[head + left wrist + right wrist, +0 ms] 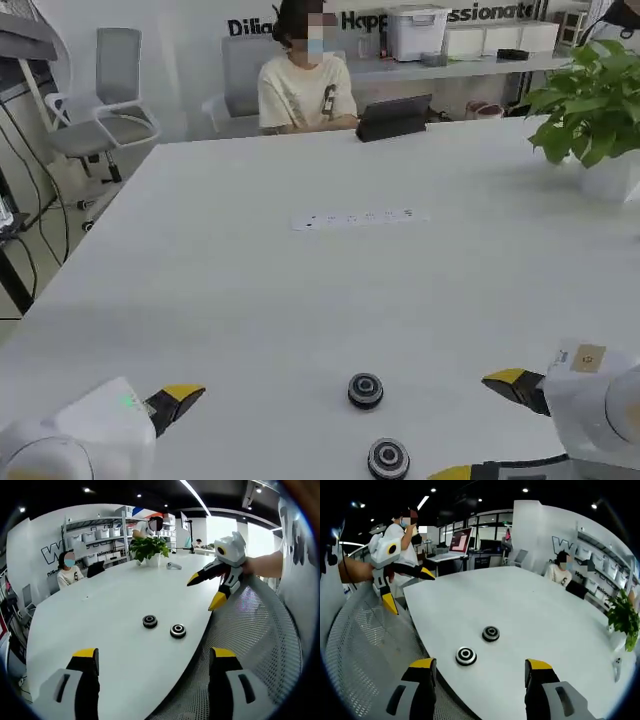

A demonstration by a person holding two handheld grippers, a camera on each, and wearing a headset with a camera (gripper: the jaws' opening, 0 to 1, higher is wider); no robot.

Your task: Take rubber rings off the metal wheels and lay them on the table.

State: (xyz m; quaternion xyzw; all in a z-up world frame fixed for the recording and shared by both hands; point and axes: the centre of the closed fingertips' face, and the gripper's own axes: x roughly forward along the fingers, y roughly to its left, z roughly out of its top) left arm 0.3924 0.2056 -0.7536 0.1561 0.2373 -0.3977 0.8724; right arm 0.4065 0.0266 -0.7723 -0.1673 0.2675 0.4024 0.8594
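Now the two small round black-ringed metal wheels [365,390] lie flat (axle upward) near the front edge of the white tabletop [300,300]. The right tongs [480,663], jaws apart, are nearer: the closer wheel [466,655] sits just ahead of them. The left tongs [154,653], also apart, hang farther away.
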